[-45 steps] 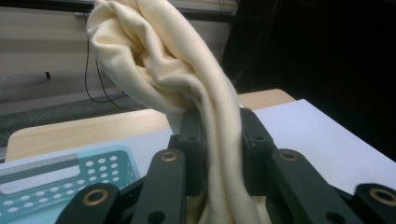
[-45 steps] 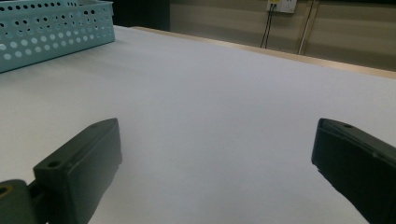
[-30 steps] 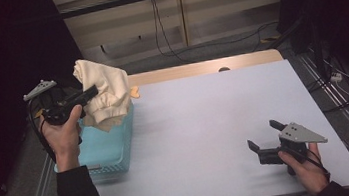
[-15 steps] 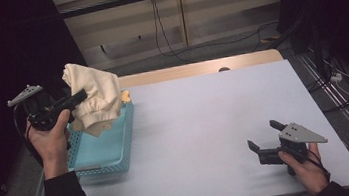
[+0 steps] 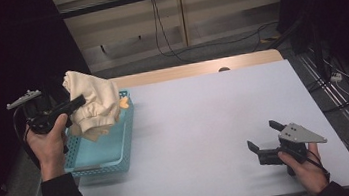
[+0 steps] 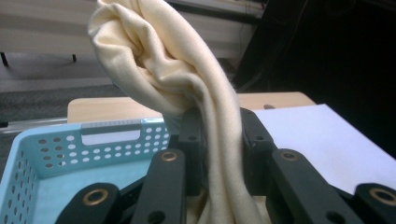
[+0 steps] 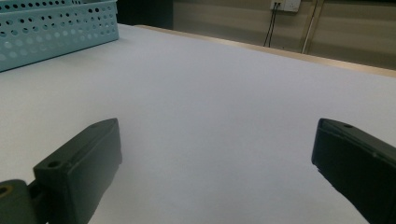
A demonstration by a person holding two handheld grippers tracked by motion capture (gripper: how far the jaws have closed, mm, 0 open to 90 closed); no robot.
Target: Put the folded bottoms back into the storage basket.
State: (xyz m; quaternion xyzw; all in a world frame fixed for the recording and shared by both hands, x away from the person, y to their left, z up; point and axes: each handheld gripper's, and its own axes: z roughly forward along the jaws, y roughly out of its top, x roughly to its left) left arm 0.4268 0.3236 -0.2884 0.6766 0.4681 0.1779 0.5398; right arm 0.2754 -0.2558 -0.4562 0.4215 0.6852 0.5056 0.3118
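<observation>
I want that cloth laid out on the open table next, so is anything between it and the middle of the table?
Nothing visible. The left gripper holds the cream cloth above the blue basket; the white table is bare up to the right gripper.

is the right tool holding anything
No, the right tool has its jaws spread wide over the bare white table, with nothing between them.

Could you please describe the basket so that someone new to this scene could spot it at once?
Look to the left edge of the white table. There sits the light blue perforated basket, below a cream cloth gripped by the left gripper. Nothing else there is blue.
</observation>
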